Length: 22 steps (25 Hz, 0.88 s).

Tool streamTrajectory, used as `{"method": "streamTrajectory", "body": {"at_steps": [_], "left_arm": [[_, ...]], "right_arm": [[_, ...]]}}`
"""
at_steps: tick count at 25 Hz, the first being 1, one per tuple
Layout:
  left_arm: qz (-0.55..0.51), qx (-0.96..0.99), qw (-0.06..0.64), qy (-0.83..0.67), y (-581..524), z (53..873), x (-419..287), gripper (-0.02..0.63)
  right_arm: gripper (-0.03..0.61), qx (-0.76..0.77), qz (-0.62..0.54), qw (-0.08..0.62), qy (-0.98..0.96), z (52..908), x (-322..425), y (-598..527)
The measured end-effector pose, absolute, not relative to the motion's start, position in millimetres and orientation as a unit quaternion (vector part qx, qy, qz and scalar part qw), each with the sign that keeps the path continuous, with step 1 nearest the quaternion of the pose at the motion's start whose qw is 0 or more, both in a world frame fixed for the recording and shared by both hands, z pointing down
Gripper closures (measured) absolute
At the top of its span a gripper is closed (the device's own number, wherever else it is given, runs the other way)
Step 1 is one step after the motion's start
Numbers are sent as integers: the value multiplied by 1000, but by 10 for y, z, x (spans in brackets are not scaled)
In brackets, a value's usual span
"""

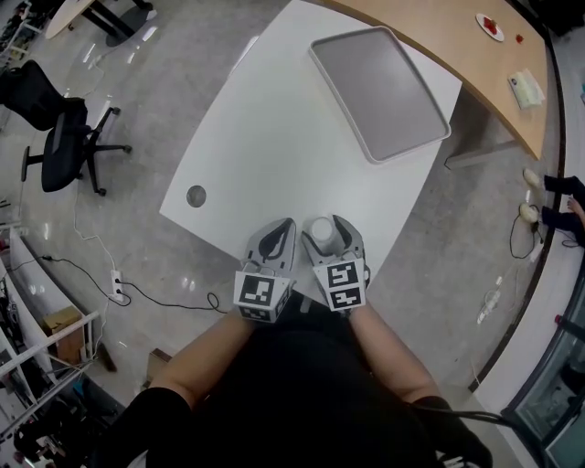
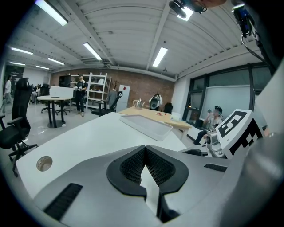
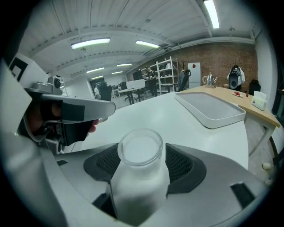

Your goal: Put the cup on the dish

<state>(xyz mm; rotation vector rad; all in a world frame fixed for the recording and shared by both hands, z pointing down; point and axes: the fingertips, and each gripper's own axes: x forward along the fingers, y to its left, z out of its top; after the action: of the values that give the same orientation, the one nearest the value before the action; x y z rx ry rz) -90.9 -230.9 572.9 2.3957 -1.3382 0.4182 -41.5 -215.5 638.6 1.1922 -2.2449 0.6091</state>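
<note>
A frosted white cup (image 1: pixel 320 234) stands at the near edge of the white table (image 1: pixel 265 137), between the jaws of my right gripper (image 1: pixel 323 226). In the right gripper view the cup (image 3: pixel 141 173) fills the space between the dark pads (image 3: pixel 182 164), which stand wide and close beside its sides. The right gripper (image 3: pixel 141 155) is open around it. My left gripper (image 1: pixel 285 225) rests just left of the cup, shut and empty (image 2: pixel 144 153). The dish, a grey rectangular tray (image 1: pixel 379 91), lies empty at the table's far right corner (image 2: pixel 144 125) (image 3: pixel 211 108).
A round cable hole (image 1: pixel 196 195) sits near the table's left edge. Behind the tray runs a curved wooden counter (image 1: pixel 457 46) with a small plate (image 1: pixel 490 26) and a box. A black office chair (image 1: pixel 59 128) stands on the floor at left. A person's feet (image 1: pixel 548 196) show at right.
</note>
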Motion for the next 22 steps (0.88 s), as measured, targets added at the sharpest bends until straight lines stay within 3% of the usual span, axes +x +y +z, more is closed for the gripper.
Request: {"method": "streamTrajectory", "body": {"at_steps": [10,22], "left_arm": [[143,853,183,-468,-2386,5714,-948,606],[49,890,127,-434,-2696,4773,-349,606]], "right_arm": [[314,455,209,252,-828,6268,-417,-2163],[314,517,158,197,-818,5094,350,-2439]]}}
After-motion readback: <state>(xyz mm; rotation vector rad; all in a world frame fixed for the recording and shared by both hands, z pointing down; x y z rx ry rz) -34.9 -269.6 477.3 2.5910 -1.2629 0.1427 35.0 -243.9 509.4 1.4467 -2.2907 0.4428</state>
